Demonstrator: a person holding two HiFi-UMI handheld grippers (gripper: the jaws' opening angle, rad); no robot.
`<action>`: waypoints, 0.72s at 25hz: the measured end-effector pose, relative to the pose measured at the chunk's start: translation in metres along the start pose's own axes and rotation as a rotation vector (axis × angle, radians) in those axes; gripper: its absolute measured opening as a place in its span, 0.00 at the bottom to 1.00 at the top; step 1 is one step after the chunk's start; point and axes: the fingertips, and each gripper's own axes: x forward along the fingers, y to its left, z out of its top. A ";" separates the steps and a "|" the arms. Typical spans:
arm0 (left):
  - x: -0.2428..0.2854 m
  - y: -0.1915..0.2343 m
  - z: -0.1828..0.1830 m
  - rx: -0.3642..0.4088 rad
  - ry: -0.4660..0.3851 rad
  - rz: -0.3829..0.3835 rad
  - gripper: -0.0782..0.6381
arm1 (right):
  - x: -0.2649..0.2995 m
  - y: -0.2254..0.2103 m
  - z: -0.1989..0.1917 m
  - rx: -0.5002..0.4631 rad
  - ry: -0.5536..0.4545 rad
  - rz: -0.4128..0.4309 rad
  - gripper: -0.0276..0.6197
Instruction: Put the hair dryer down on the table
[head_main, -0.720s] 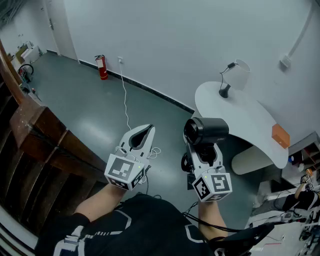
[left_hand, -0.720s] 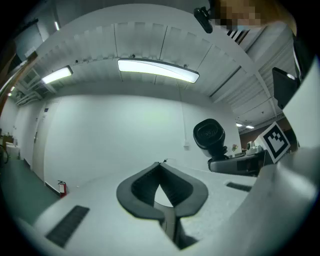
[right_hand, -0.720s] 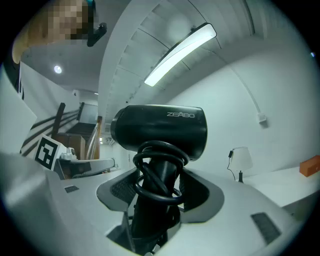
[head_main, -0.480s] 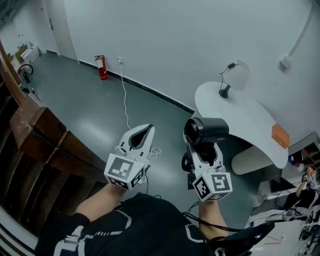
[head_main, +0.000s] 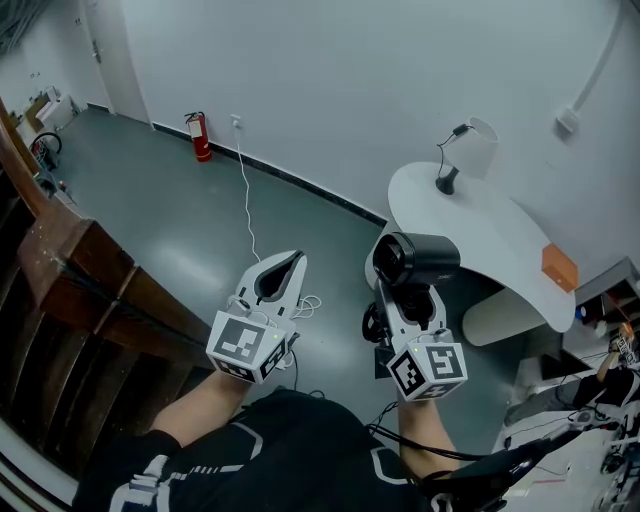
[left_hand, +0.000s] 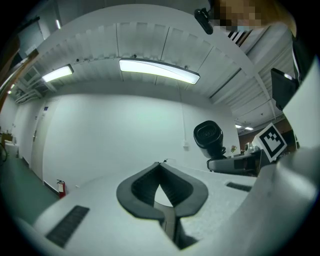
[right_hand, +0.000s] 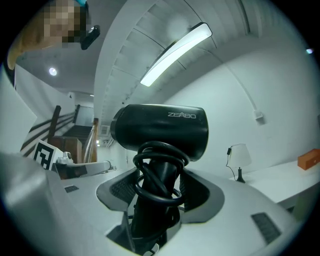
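Note:
A black hair dryer (head_main: 418, 260) stands upright in my right gripper (head_main: 411, 303), level in the air in front of me. Its jaws are shut on the handle, which has the cord wound round it (right_hand: 159, 172). The barrel (right_hand: 160, 127) lies across above the jaws. The white round table (head_main: 495, 245) is ahead and to the right, beyond the dryer and apart from it. My left gripper (head_main: 286, 268) hangs beside the right one, shut and empty, its tips meeting (left_hand: 159, 167). From the left gripper view the dryer (left_hand: 208, 138) shows at the right.
A small lamp (head_main: 466, 150) and an orange block (head_main: 559, 268) stand on the table. A red fire extinguisher (head_main: 198, 135) stands by the far wall, with a white cable (head_main: 248, 205) trailing over the green floor. Dark wooden rails (head_main: 80, 275) lie at the left. Clutter fills the right edge.
The head view has swung slightly, shifting the scene a little. Both grippers hold their places, and the hair dryer stays in the right gripper.

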 end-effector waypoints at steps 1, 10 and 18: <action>0.000 0.001 0.000 -0.002 -0.001 -0.004 0.12 | 0.000 0.000 0.000 0.004 0.003 -0.005 0.45; 0.000 0.009 -0.005 -0.037 0.007 -0.038 0.12 | 0.000 0.007 0.000 0.005 0.005 -0.044 0.45; -0.006 0.023 -0.012 -0.053 -0.026 -0.077 0.12 | -0.003 0.016 -0.006 -0.019 0.001 -0.107 0.45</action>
